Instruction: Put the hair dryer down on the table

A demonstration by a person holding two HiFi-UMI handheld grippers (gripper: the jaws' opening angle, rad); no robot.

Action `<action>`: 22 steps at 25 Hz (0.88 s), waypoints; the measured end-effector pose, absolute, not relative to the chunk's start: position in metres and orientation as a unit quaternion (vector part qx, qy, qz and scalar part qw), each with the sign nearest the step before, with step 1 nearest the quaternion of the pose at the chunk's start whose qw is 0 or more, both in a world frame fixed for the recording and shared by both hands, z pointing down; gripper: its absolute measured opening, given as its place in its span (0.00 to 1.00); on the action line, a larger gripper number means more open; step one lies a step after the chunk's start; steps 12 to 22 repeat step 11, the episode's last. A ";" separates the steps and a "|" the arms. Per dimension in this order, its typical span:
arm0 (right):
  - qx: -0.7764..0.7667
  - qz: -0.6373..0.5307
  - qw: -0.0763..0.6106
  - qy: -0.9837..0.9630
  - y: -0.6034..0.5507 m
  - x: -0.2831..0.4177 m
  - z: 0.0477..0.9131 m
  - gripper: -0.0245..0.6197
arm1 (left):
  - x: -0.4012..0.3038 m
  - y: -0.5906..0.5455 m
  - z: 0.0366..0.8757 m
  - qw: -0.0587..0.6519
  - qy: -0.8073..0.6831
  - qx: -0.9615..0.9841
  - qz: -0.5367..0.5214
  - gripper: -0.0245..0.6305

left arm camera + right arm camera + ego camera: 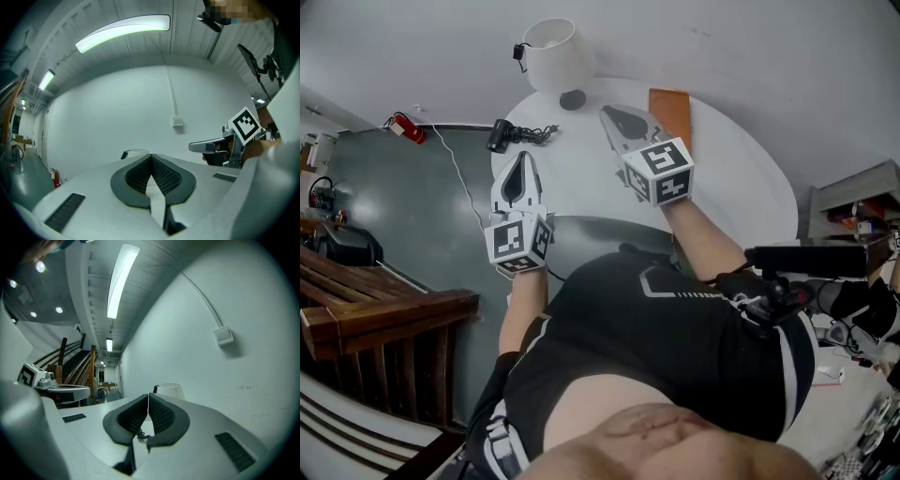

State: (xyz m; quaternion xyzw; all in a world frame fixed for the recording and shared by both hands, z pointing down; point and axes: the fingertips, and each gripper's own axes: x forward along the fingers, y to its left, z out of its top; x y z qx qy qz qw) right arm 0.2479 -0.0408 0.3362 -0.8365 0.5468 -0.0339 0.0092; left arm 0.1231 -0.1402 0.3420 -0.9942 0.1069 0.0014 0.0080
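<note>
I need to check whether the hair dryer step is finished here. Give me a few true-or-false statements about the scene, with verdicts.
1. The hair dryer lies near the left edge of the table, in neither gripper. True.
2. The left gripper has its fingers spread wide. False: they meet at the tips with nothing between them.
3. An orange board lies flat on the table's far side. True.
4. The right gripper grips the white container. False: it is shut and empty, and the container stands apart at the table's far edge.
</note>
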 end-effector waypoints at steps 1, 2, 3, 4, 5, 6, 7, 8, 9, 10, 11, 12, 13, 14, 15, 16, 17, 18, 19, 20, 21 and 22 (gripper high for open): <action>-0.837 -0.033 0.009 0.547 -0.041 0.247 0.336 0.09 | 0.122 -0.141 0.343 0.006 0.109 -0.994 0.001 0.08; -0.837 -0.032 0.008 0.547 -0.041 0.247 0.336 0.09 | 0.121 -0.142 0.343 0.004 0.111 -0.994 0.001 0.08; -0.837 -0.031 0.008 0.547 -0.041 0.247 0.336 0.09 | 0.121 -0.142 0.343 0.003 0.112 -0.994 0.001 0.08; -0.837 -0.030 0.008 0.547 -0.040 0.247 0.335 0.09 | 0.121 -0.142 0.343 0.001 0.112 -0.994 0.002 0.08; -0.837 -0.029 0.007 0.547 -0.040 0.247 0.335 0.09 | 0.121 -0.142 0.342 0.000 0.111 -0.994 0.003 0.08; -0.837 -0.028 0.007 0.546 -0.039 0.246 0.334 0.09 | 0.122 -0.141 0.342 -0.001 0.111 -0.994 0.003 0.08; -0.838 -0.026 0.005 0.545 -0.039 0.246 0.334 0.09 | 0.121 -0.141 0.342 -0.001 0.110 -0.994 0.004 0.08; -0.838 -0.026 0.004 0.545 -0.039 0.246 0.333 0.09 | 0.121 -0.141 0.342 -0.002 0.110 -0.994 0.004 0.08; -0.838 -0.025 0.003 0.544 -0.039 0.246 0.333 0.09 | 0.121 -0.141 0.342 -0.004 0.110 -0.994 0.004 0.08; -0.839 -0.025 0.002 0.544 -0.040 0.246 0.334 0.09 | 0.121 -0.141 0.342 -0.005 0.110 -0.994 0.004 0.08; -0.839 -0.026 0.001 0.544 -0.040 0.246 0.334 0.09 | 0.121 -0.141 0.342 -0.007 0.110 -0.994 0.004 0.08; -0.839 -0.026 0.001 0.544 -0.040 0.246 0.334 0.09 | 0.121 -0.141 0.342 -0.007 0.110 -0.994 0.004 0.08; -0.839 -0.026 0.001 0.544 -0.040 0.246 0.334 0.09 | 0.121 -0.141 0.342 -0.007 0.110 -0.994 0.004 0.08; -0.839 -0.026 0.001 0.544 -0.040 0.246 0.334 0.09 | 0.121 -0.141 0.342 -0.007 0.110 -0.994 0.004 0.08; -0.839 -0.026 0.001 0.544 -0.040 0.246 0.334 0.09 | 0.121 -0.141 0.342 -0.007 0.110 -0.994 0.004 0.08; -0.839 -0.026 0.001 0.544 -0.040 0.246 0.334 0.09 | 0.121 -0.141 0.342 -0.007 0.110 -0.994 0.004 0.08; -0.839 -0.026 0.001 0.544 -0.040 0.246 0.334 0.09 | 0.121 -0.141 0.342 -0.007 0.110 -0.994 0.004 0.08; -0.839 -0.026 0.001 0.544 -0.040 0.246 0.334 0.09 | 0.121 -0.141 0.342 -0.007 0.110 -0.994 0.004 0.08; -0.839 -0.026 0.001 0.544 -0.040 0.246 0.334 0.09 | 0.121 -0.141 0.342 -0.007 0.110 -0.994 0.004 0.08; -0.839 -0.026 0.001 0.544 -0.040 0.246 0.334 0.09 | 0.121 -0.141 0.342 -0.007 0.110 -0.994 0.004 0.08; -0.839 -0.026 0.001 0.544 -0.040 0.246 0.334 0.09 | 0.121 -0.141 0.342 -0.007 0.110 -0.994 0.004 0.08; -0.839 -0.026 0.001 0.544 -0.040 0.246 0.334 0.09 | 0.121 -0.141 0.342 -0.007 0.110 -0.994 0.004 0.08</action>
